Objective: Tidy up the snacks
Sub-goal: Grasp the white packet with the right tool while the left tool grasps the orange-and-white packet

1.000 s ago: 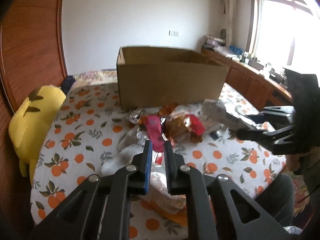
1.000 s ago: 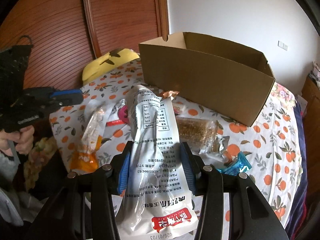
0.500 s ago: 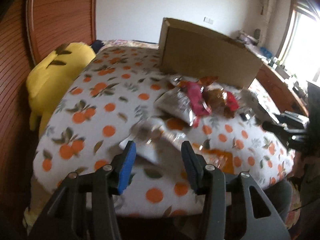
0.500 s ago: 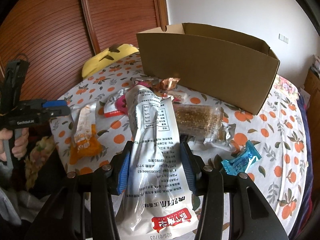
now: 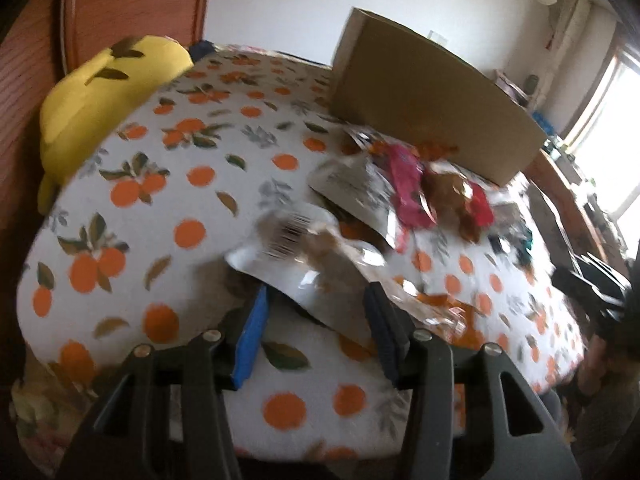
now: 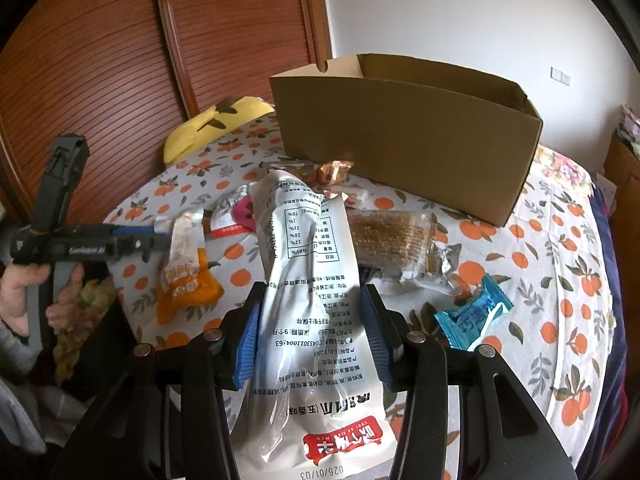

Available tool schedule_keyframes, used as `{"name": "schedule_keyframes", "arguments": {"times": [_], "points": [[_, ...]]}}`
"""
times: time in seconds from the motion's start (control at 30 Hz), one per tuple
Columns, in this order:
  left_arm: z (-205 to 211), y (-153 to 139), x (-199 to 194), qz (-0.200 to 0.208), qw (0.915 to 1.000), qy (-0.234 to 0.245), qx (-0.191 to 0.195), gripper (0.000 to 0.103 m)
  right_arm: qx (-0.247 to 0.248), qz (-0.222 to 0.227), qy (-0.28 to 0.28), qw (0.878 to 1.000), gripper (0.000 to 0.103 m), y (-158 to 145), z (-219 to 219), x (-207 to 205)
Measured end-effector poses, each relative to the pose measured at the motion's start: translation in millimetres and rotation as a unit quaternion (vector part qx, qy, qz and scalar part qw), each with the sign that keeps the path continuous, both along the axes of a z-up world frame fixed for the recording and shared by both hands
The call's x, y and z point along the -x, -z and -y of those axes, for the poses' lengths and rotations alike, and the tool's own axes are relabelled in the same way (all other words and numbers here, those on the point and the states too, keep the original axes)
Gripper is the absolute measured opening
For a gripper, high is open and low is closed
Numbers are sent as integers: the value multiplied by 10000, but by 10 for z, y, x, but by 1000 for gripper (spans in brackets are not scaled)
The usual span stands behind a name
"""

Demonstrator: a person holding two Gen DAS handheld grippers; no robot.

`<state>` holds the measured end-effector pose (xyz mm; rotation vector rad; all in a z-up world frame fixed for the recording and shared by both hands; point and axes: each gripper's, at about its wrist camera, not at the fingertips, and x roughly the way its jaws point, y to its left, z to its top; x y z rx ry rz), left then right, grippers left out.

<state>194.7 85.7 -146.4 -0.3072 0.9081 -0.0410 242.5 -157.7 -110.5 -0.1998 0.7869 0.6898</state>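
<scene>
1. The right tongs [image 6: 308, 332] pinch a long white bag [image 6: 312, 280] around its middle. Both blue pads press on its sides. The bag sticks up in front and hangs down at the back. It is slippery and floppy, so I think it could slide out or bend over on the way to the box.

2. The left tongs [image 5: 316, 328] are wide open and hold nothing. A shiny silver bag [image 5: 304, 256] lies on the cloth right in front, with its near edge between the two pads. The picture is blurry, so I cannot tell if the pads touch it. If they close too soon, I think they may catch only the thin edge, or grab the cloth [image 5: 160, 200] too.

3. A bit farther, more snacks lie in a pile: an orange bag [image 6: 184, 272], a pink packet [image 5: 408, 184], a brown bar [image 6: 392, 240] and a blue packet [image 6: 472, 316]. They lie close together and some overlap. Pulling one out could drag its neighbors along.

4. Farthest away stands the cardboard box [image 6: 400, 128], open on top. Its wall is tall. The hanging end of the white bag could bump the rim and get knocked loose.
</scene>
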Motion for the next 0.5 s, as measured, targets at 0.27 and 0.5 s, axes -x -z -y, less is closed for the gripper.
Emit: {"name": "schedule_keyframes", "arguments": {"times": [0.27, 0.5], "points": [[-197, 60, -48, 273, 9981, -101, 538, 25, 10, -67, 10, 10000, 48, 77, -6, -39], [-158, 43, -92, 450, 9951, 18, 884, 6, 19, -89, 35, 10000, 48, 100, -3, -61]]}}
